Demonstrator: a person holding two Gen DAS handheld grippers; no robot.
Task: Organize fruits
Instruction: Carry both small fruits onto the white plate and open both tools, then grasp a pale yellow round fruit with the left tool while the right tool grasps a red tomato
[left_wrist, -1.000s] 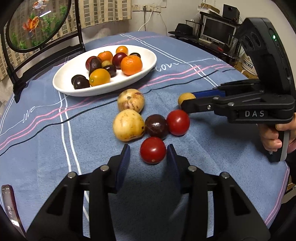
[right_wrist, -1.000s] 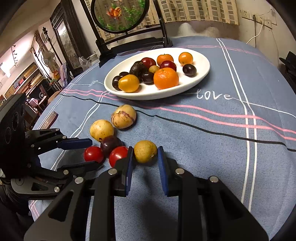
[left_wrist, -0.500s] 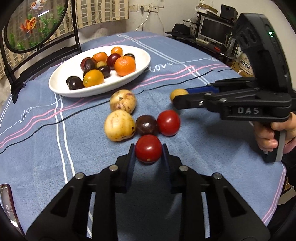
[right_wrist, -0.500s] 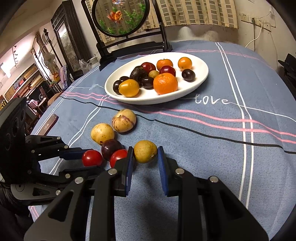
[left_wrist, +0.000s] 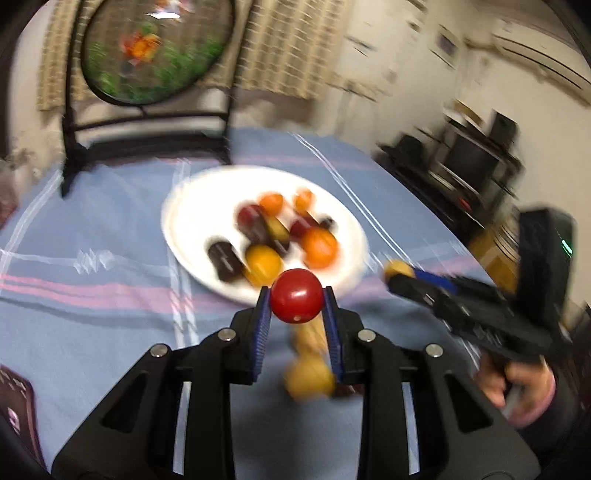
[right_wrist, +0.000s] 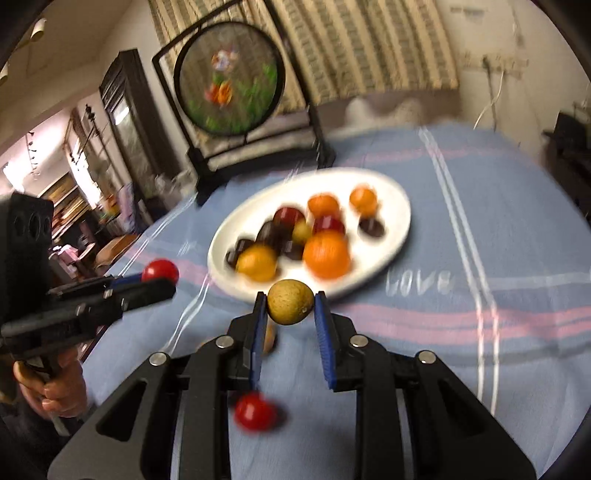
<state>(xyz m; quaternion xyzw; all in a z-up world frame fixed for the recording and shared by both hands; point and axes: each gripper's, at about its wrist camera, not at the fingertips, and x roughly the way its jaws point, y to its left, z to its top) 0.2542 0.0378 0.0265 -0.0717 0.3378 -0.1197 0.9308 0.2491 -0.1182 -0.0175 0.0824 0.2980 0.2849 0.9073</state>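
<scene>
My left gripper (left_wrist: 295, 302) is shut on a red tomato (left_wrist: 295, 295) and holds it in the air just before the near rim of the white oval plate (left_wrist: 184, 221). My right gripper (right_wrist: 290, 304) is shut on a small yellow-green fruit (right_wrist: 290, 301), also lifted near the plate's (right_wrist: 399, 221) near rim. The plate holds several oranges, plums and dark fruits. The right gripper with its yellow fruit (left_wrist: 397, 268) shows in the left wrist view; the left gripper with its tomato (right_wrist: 159, 270) shows in the right wrist view.
A second red tomato (right_wrist: 255, 410) and yellow fruits (left_wrist: 308, 374) lie on the blue striped tablecloth (left_wrist: 92, 295) below the grippers. A round framed screen on a black stand (right_wrist: 229, 92) stands behind the plate. A dark flat object (left_wrist: 14, 410) lies at the table's left edge.
Both grippers have lifted their fruits off the cloth and moved up and forward toward the plate. The view is blurred by the motion.
</scene>
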